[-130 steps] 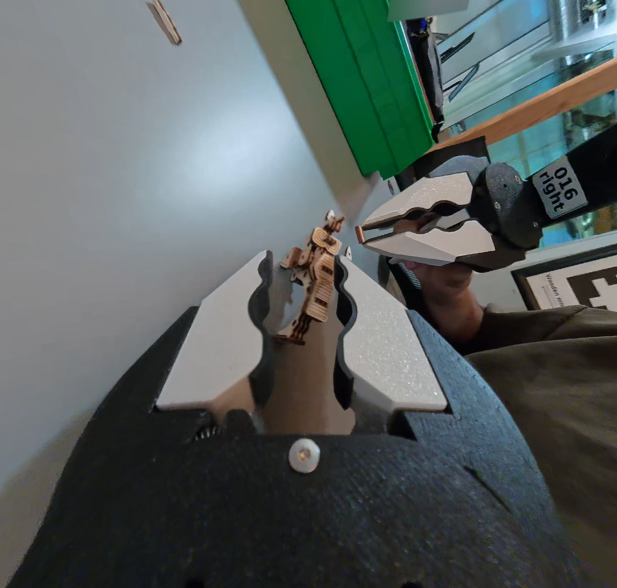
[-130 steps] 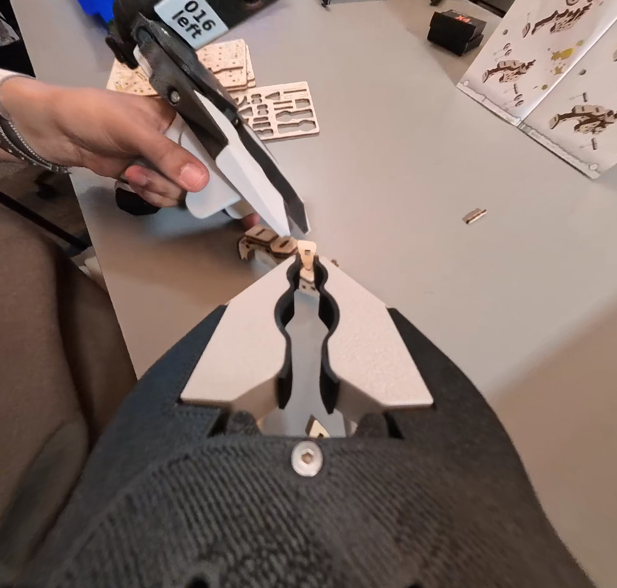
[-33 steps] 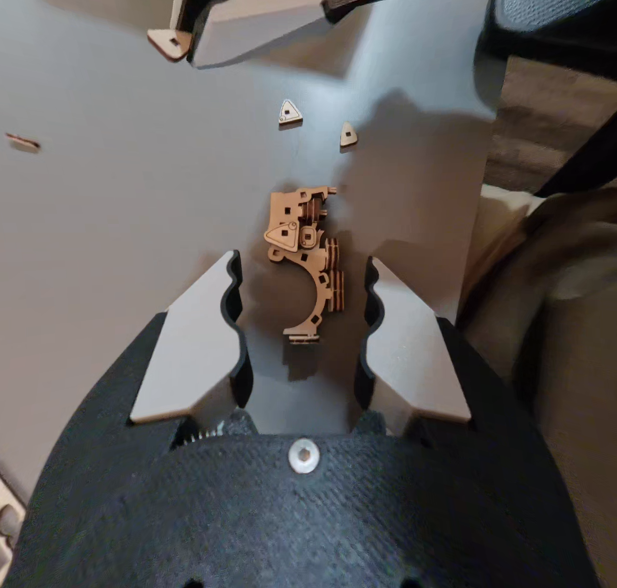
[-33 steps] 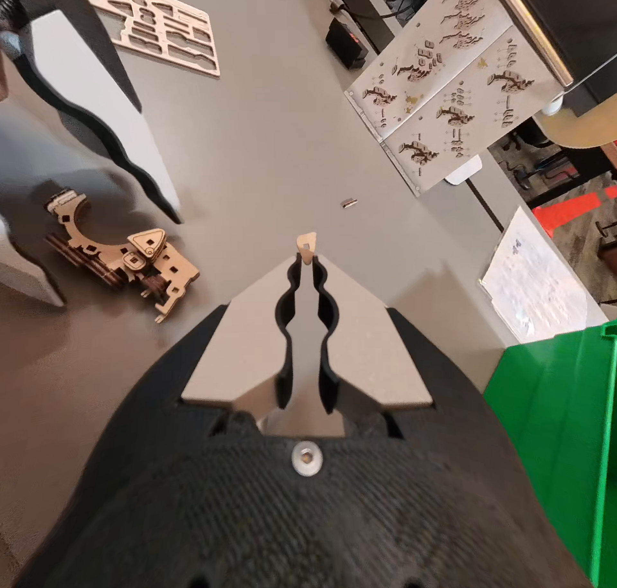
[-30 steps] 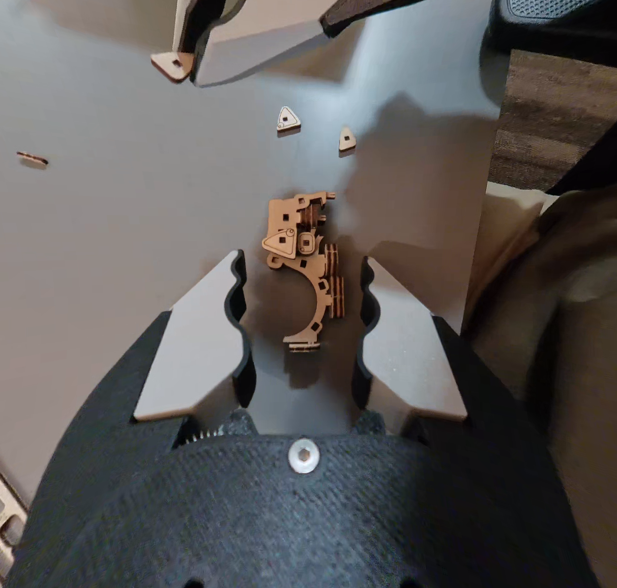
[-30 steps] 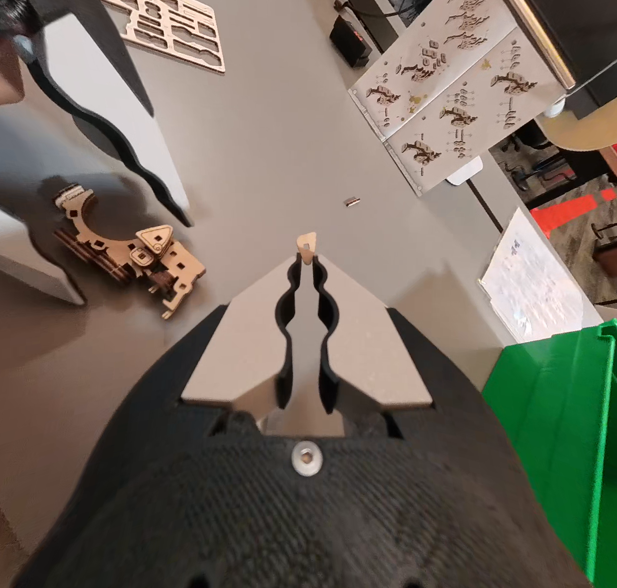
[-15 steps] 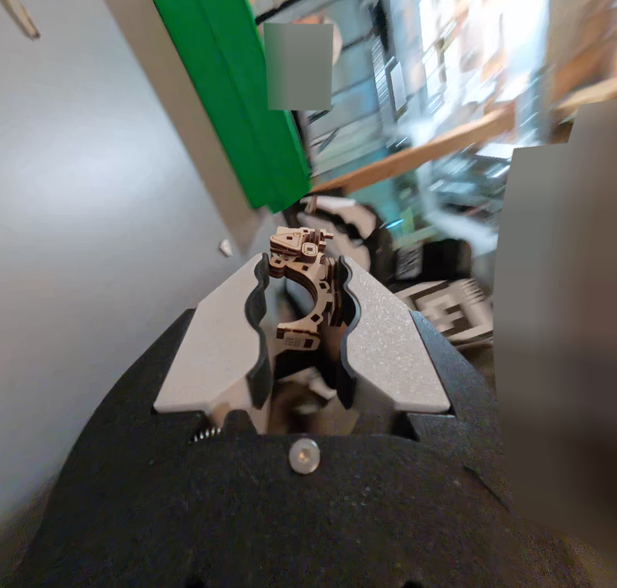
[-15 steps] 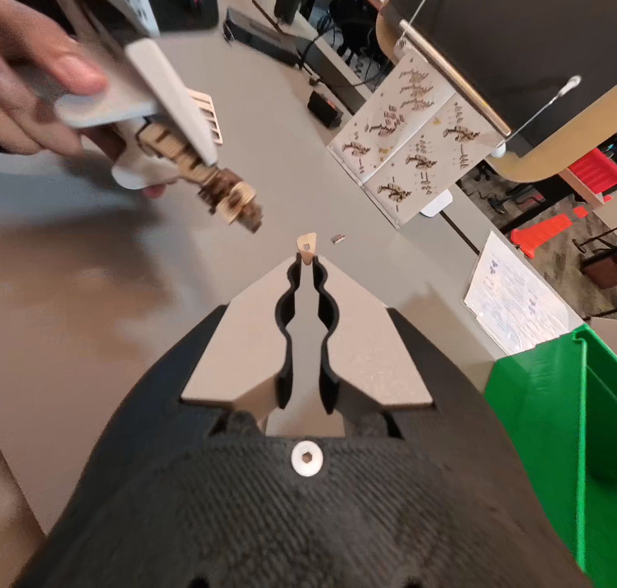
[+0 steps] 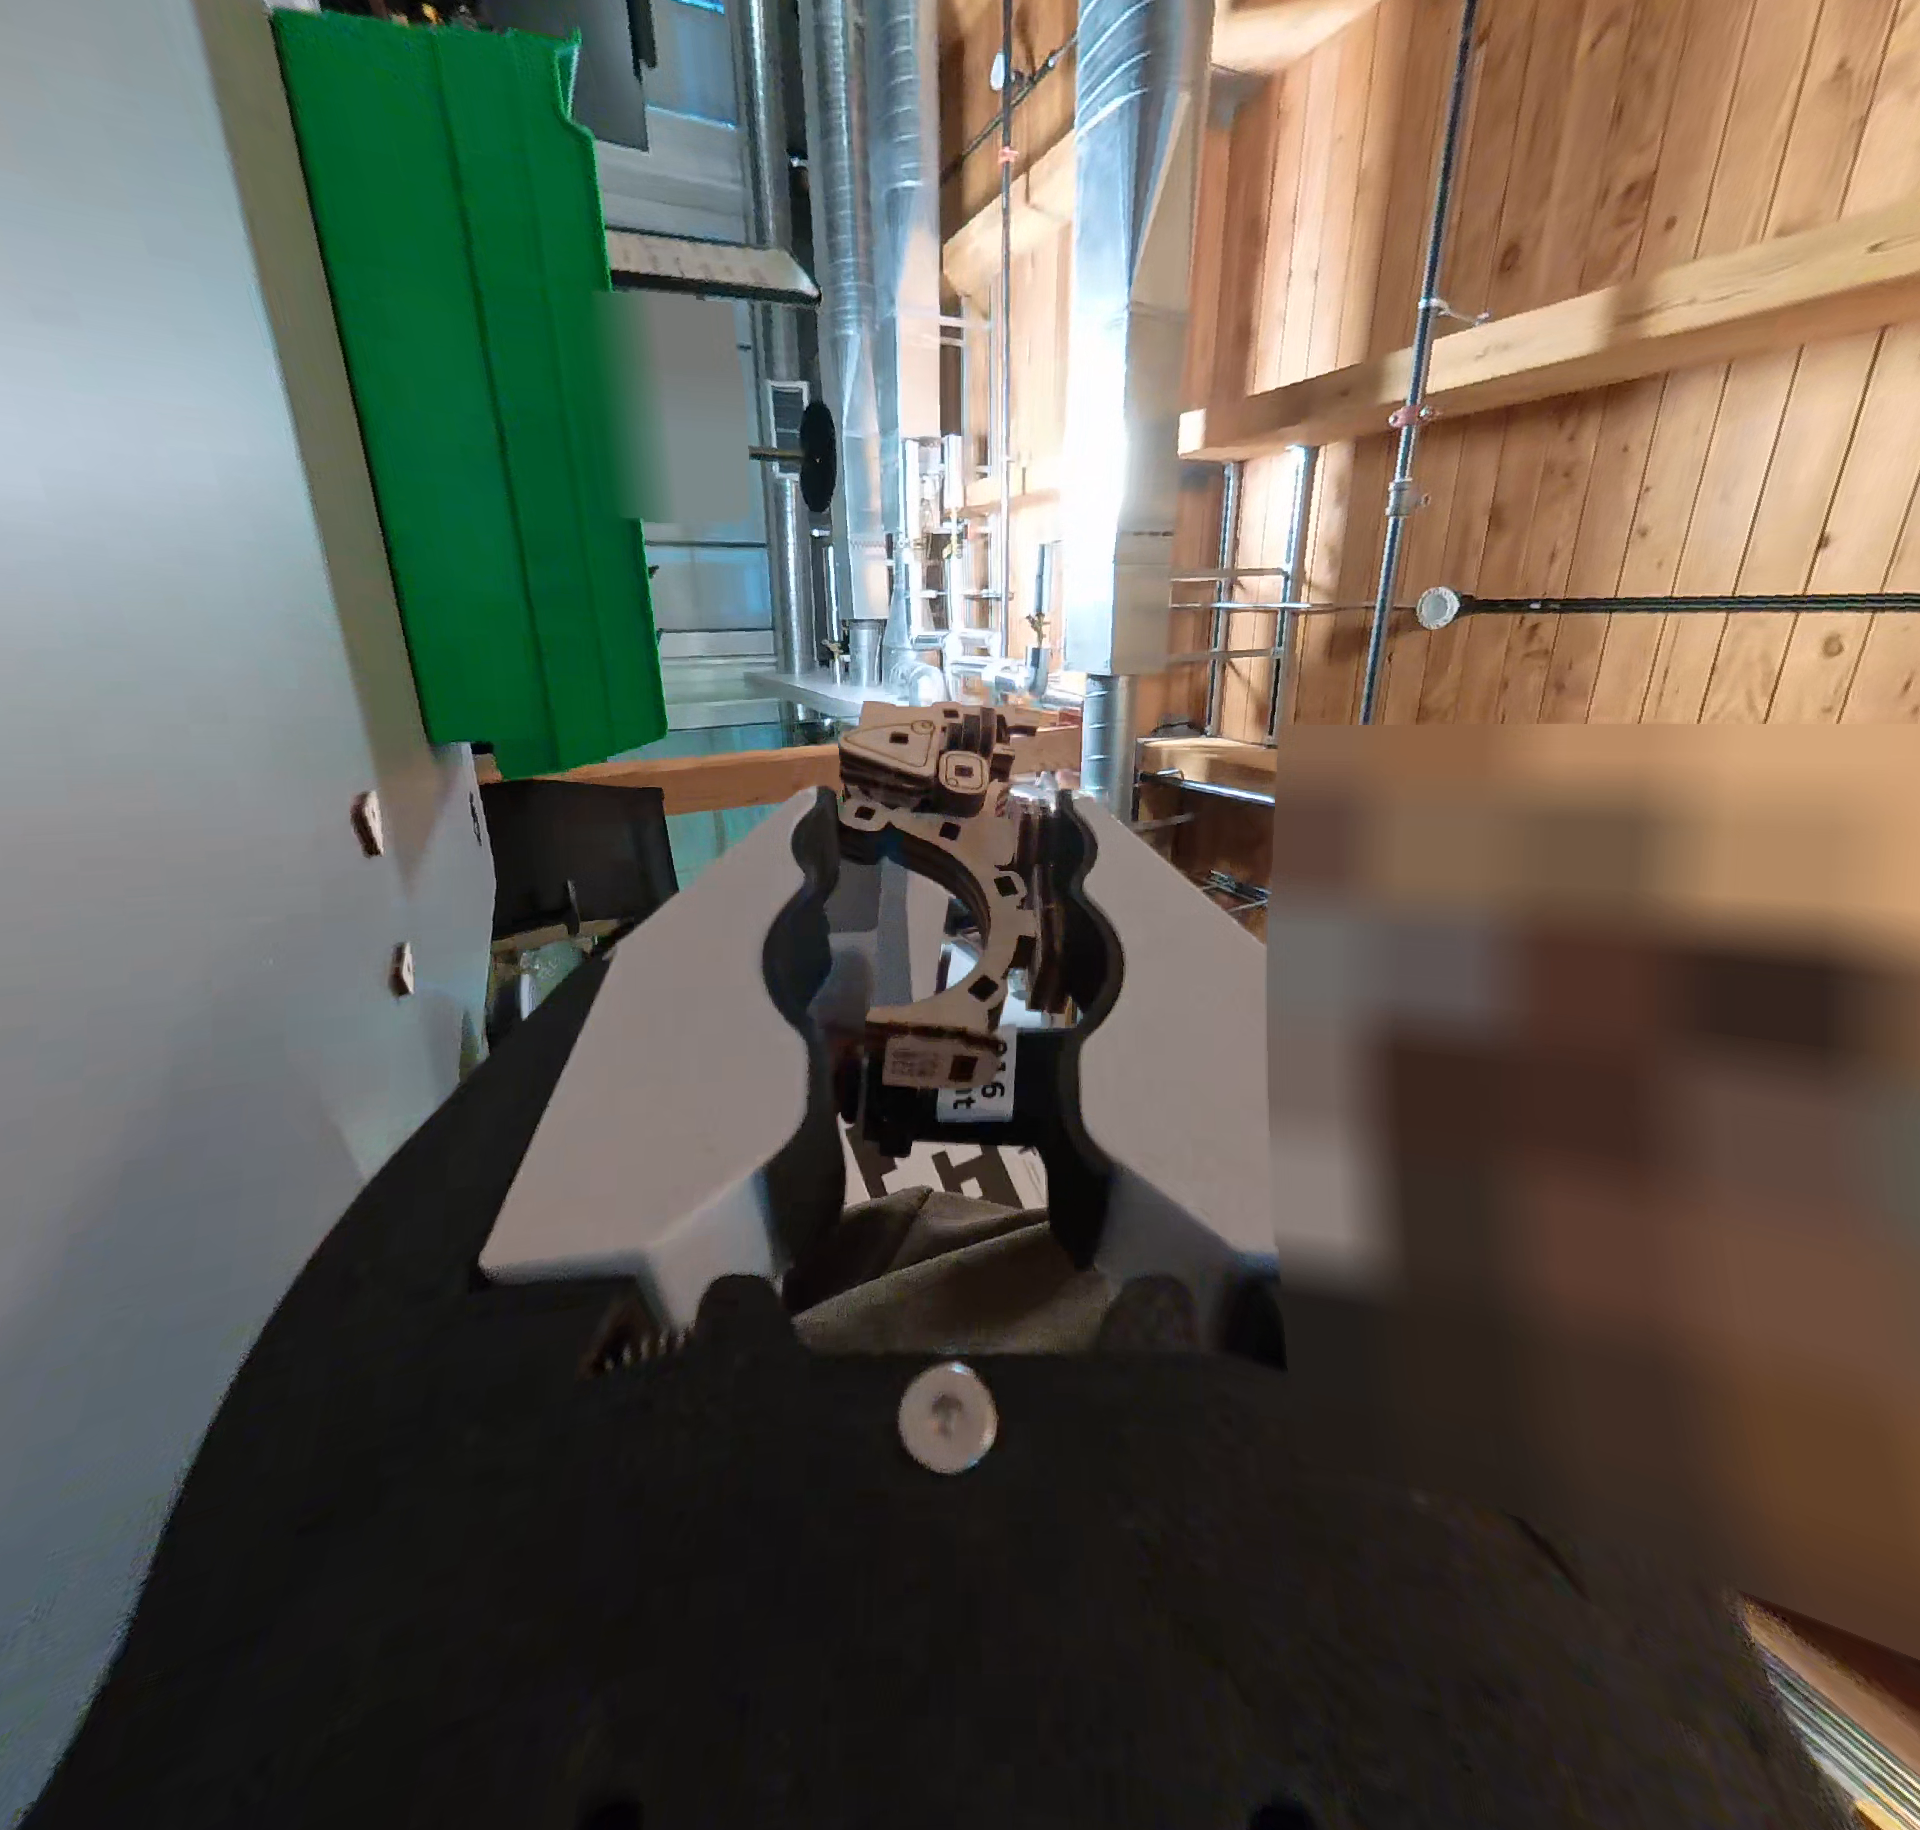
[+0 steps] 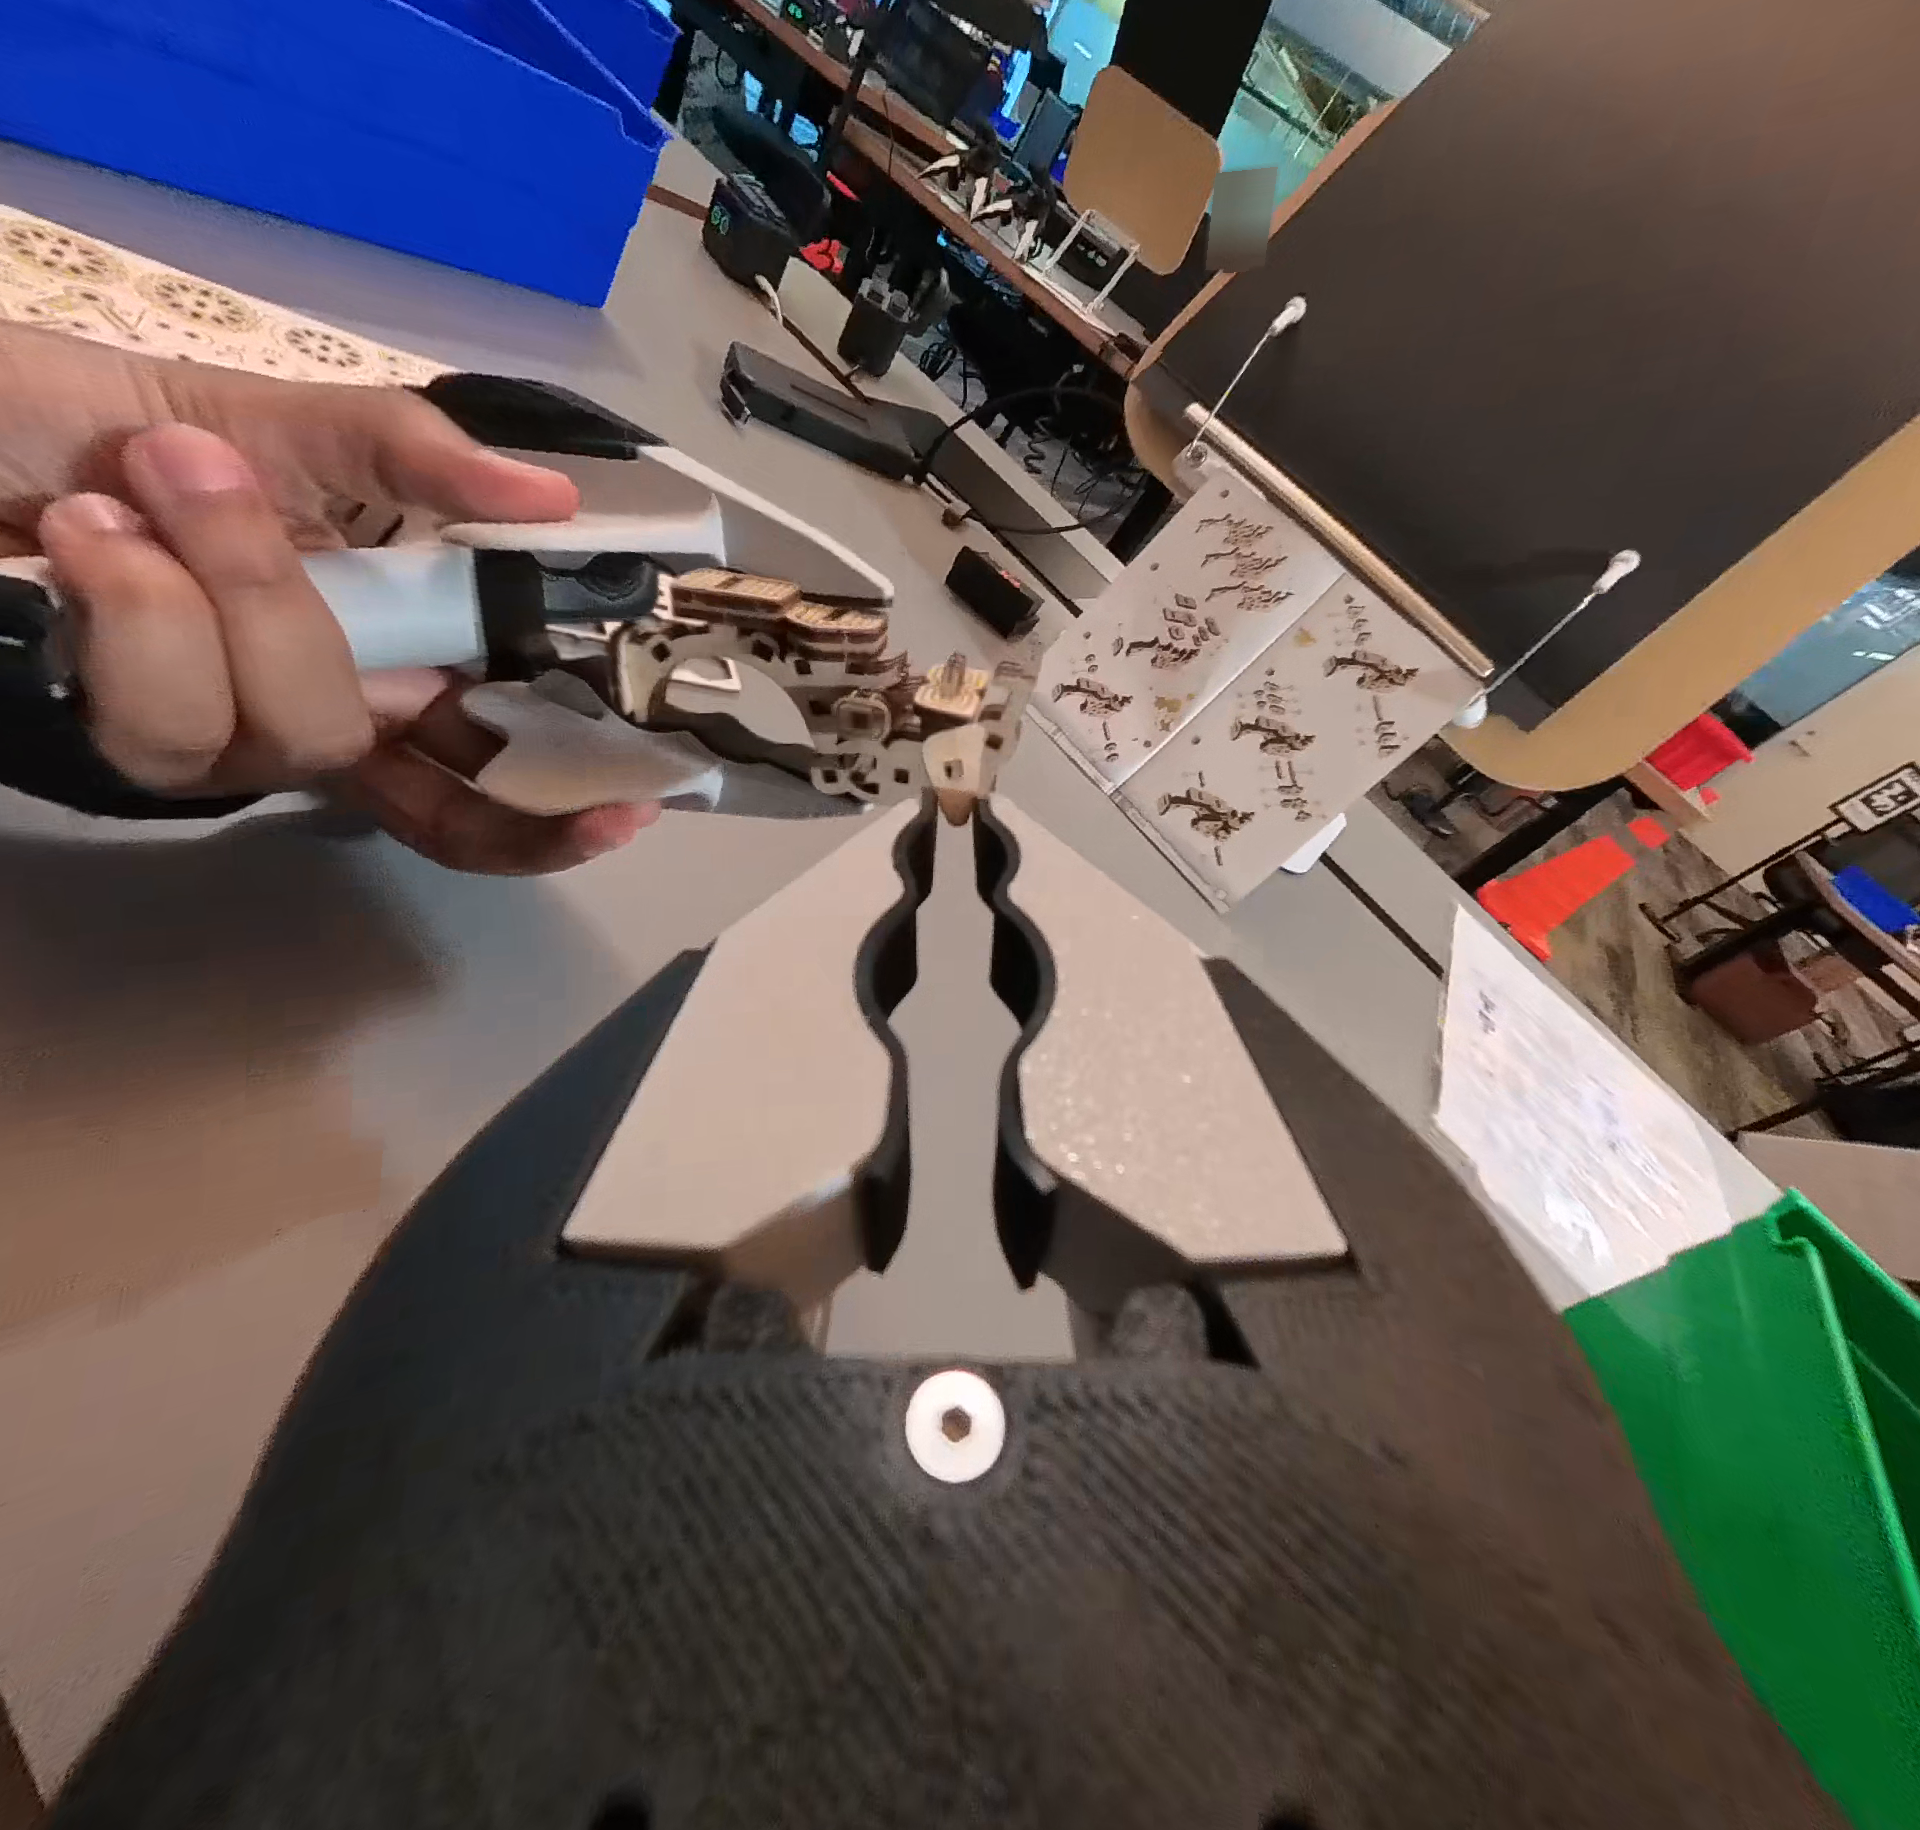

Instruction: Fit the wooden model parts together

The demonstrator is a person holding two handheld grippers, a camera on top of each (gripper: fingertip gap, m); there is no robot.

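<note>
Pale wood fills both grips. The left gripper [image 9: 940, 835] is clamped on the curved wooden assembly [image 9: 961, 881], which runs up between its fingers and sticks out past the tips, lifted off the grey table [image 9: 156, 637]. From the right wrist view, the same left gripper [image 10: 862, 694] comes in from the left, held by a hand [image 10: 208, 606], with the assembly [image 10: 790, 679] pointing rightward. The right gripper [image 10: 954, 812] pinches a small wooden piece [image 10: 954, 772] at its very tips, and that piece touches the assembly's end. Two small loose wooden bits [image 9: 366, 822] lie on the table. Beyond are an instruction sheet [image 10: 1236, 679], a green bin [image 10: 1787, 1448] and blue bins [image 10: 312, 87].
</note>
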